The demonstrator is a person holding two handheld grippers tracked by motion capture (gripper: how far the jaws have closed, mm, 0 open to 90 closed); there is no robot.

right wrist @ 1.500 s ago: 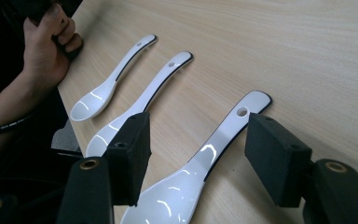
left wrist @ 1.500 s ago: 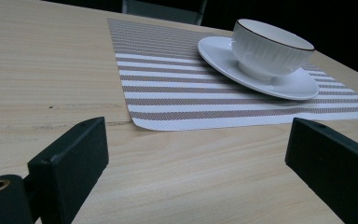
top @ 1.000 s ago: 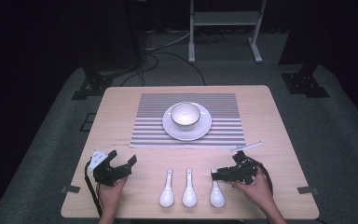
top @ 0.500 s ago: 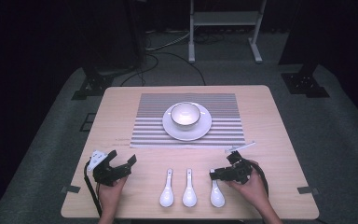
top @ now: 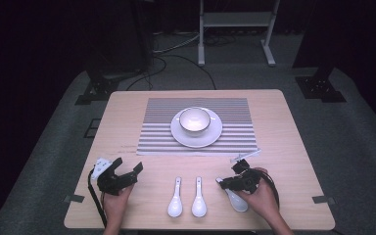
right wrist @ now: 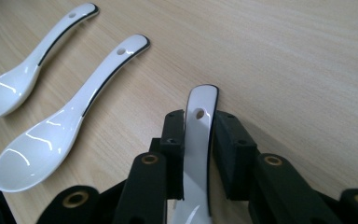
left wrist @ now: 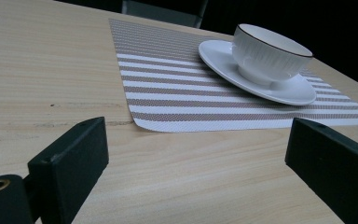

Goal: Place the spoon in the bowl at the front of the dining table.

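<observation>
Right gripper view: the right gripper (right wrist: pixel 199 154) has its two jaws clenched on the handle of a white spoon (right wrist: pixel 198 140), one jaw on each side; the handle tip with its hole sticks out past the jaws, over the table (right wrist: pixel 298 60). Spoons counted: three. The other two lie free on the wood beside it, the middle spoon (right wrist: pixel 70 121) and the far spoon (right wrist: pixel 32 60), handles roughly parallel, bowls up.

High view: all three spoons sit in a row along the near edge, bowls toward the person. The held one (top: pixel 237 199) is rightmost, under the right hand (top: pixel 259 196). Left of it lie the middle spoon (top: pixel 199 198) and the far spoon (top: pixel 176 198), close together but apart.

One bowl (top: pixel 194 120) stands on one plate (top: pixel 214 134), centred on one striped mat (top: pixel 161 132) farther back.

The left gripper (top: pixel 127 171) rests at the near left, released, jaws wide apart, holding nothing; the left gripper view shows bare wood between them.
</observation>
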